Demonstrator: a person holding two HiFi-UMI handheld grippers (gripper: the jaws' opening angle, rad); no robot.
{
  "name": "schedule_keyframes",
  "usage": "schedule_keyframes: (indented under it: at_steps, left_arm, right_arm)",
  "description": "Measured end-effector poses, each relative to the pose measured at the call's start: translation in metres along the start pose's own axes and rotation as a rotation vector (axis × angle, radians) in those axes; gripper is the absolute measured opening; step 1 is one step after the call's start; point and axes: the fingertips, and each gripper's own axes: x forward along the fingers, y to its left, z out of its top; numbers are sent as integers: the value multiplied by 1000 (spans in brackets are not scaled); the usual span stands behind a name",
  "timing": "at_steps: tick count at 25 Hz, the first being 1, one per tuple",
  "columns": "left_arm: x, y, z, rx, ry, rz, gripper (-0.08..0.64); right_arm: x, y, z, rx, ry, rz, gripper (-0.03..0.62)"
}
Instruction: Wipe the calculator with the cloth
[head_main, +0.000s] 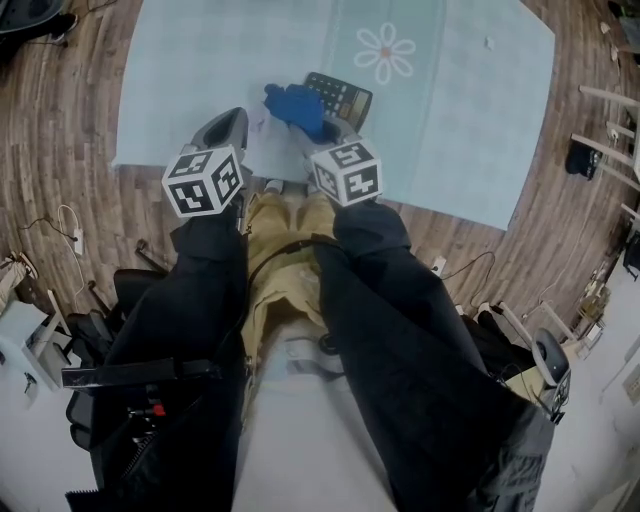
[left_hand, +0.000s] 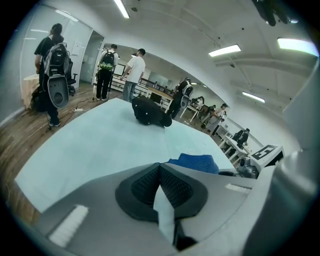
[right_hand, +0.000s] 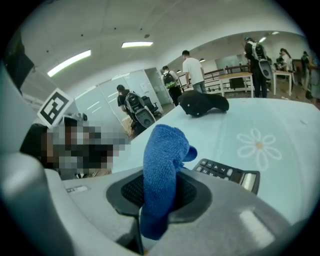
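A dark calculator (head_main: 342, 96) lies on the pale blue sheet (head_main: 460, 120) spread over the wooden floor. The blue cloth (head_main: 295, 106) bunches just left of it, over its near corner. My right gripper (head_main: 326, 130) is shut on that cloth (right_hand: 162, 165), which stands up from between the pads, with the calculator (right_hand: 227, 175) just beyond to the right. Left of the cloth, my left gripper (head_main: 238, 118) hovers over the sheet. In its own view the left gripper (left_hand: 160, 168) is shut with its pads together, and the cloth (left_hand: 196, 162) shows past its tip.
A black bag (left_hand: 150, 112) lies farther out on the sheet, also in the right gripper view (right_hand: 202, 104). A flower print (head_main: 385, 52) marks the sheet beyond the calculator. Several people (left_hand: 132, 72) stand behind, by desks. Cables (head_main: 70, 235) and gear lie on the floor at left.
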Motion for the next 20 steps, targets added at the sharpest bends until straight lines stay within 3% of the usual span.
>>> schedule_keyframes:
  at_steps: [6, 12, 20]
  left_arm:
    - [-18, -32, 54, 40, -95, -41, 0]
    - [-30, -108, 137, 117, -270, -223, 0]
    - [-73, -171, 219, 230, -468, -309, 0]
  right_arm:
    - [-64, 12, 68, 76, -197, -10, 89]
    - [-132, 4, 159, 12, -412, -69, 90]
    - [-218, 3, 242, 0, -644, -143, 91]
